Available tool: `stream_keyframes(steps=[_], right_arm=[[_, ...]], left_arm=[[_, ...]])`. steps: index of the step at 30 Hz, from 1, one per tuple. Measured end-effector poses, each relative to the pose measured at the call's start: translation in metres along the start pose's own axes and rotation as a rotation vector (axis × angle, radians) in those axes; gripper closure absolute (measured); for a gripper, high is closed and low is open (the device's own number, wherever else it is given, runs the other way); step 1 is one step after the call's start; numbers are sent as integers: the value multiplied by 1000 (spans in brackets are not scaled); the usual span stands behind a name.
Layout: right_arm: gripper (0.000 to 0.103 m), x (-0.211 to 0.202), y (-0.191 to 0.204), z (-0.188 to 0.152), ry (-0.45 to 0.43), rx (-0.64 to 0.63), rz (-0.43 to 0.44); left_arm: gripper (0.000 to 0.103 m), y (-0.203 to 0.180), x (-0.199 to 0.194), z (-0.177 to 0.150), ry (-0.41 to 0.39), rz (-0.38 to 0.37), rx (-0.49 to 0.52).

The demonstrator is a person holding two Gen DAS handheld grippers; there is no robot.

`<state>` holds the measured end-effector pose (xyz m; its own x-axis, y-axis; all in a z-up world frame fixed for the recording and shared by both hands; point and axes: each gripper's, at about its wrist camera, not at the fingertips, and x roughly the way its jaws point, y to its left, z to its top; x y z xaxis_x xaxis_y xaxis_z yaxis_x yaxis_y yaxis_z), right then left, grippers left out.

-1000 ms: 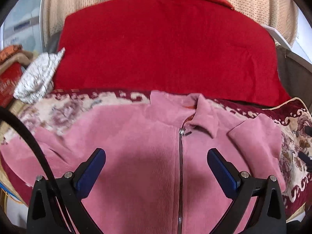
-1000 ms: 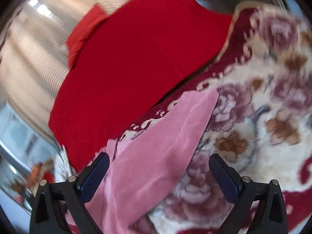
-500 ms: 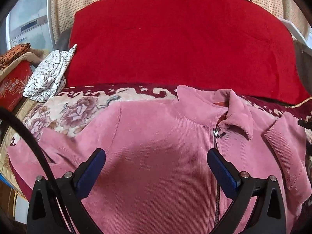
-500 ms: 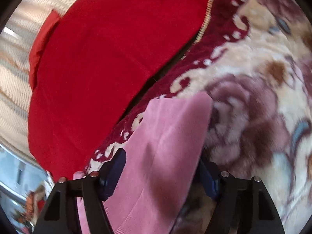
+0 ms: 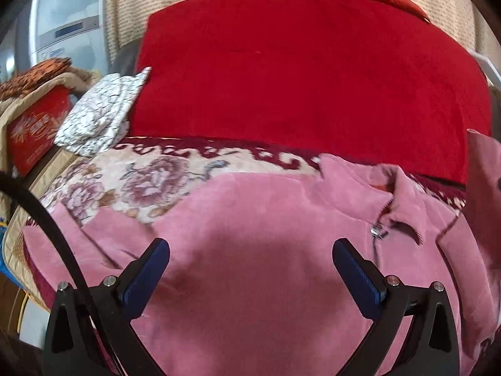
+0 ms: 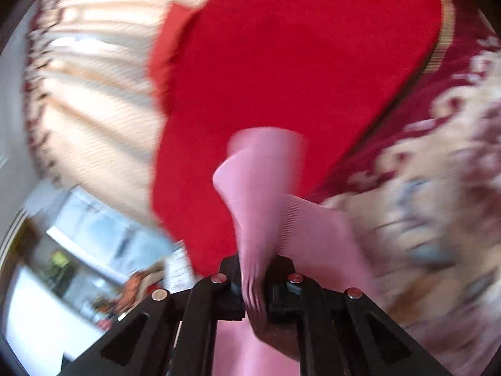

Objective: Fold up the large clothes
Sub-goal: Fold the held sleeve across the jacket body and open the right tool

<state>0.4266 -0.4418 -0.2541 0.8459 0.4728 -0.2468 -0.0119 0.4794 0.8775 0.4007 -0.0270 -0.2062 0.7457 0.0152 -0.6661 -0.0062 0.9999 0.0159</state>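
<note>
pink jacket (image 5: 250, 235): soft, floppy, thick, likely a bit heavy | right gripper (image 6: 254, 294): jaws just closed, pinching the sleeve (image 6: 266, 188) end | left gripper (image 5: 250, 269): jaws wide, empty | grab next: the other sleeve's end

Left gripper (image 5: 250, 266) jaws wide — right gripper (image 6: 253, 285) clamped

Nothing I can see here is legible. The red cardboard box (image 5: 36, 131) at my far left carries pale printed characters and a burst-like design on its side, but they are too blurred for me to make out. The white appliance (image 5: 67, 39) far off on the left has a dark display strip and a small label below it, both unreadable to me
</note>
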Motion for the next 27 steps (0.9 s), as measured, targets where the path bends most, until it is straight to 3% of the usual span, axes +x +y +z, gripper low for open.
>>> stream_keyframes(steps=[6,9,13,14,15,16,17,18,22,25,27], right_arm=[[94,42,66,-55,121,-86,152],[94,76,76,-83,213,-86,160],[85,116,80,-126,336,-71,97],[80,123,81,-134,368,-67,80],[59,131,79,-141,405,-58,61],[21,135,76,-147,441,-35,58],[10,136,72,-150,457,-4,70],[5,130,71,-154,439,26,90],[5,106,85,-145,389,-59,137],[6,83,105,-131,296,-174,48],[12,60,106,-119,215,-246,-36]], left_arm=[[0,52,-6,1,-1,44,-109],[0,74,-7,-3,14,23,-154],[0,92,-8,-11,40,-37,-173],[0,94,-8,-13,46,-55,-171],[0,96,-8,-14,54,-82,-169],[0,96,-8,-15,62,-109,-166],[0,96,-7,-17,76,-140,-163],[0,96,-6,-18,94,-172,-160],[0,93,-2,-25,160,-259,-153],[0,84,-1,-31,187,-362,-178],[11,75,2,-34,210,-437,-169]])
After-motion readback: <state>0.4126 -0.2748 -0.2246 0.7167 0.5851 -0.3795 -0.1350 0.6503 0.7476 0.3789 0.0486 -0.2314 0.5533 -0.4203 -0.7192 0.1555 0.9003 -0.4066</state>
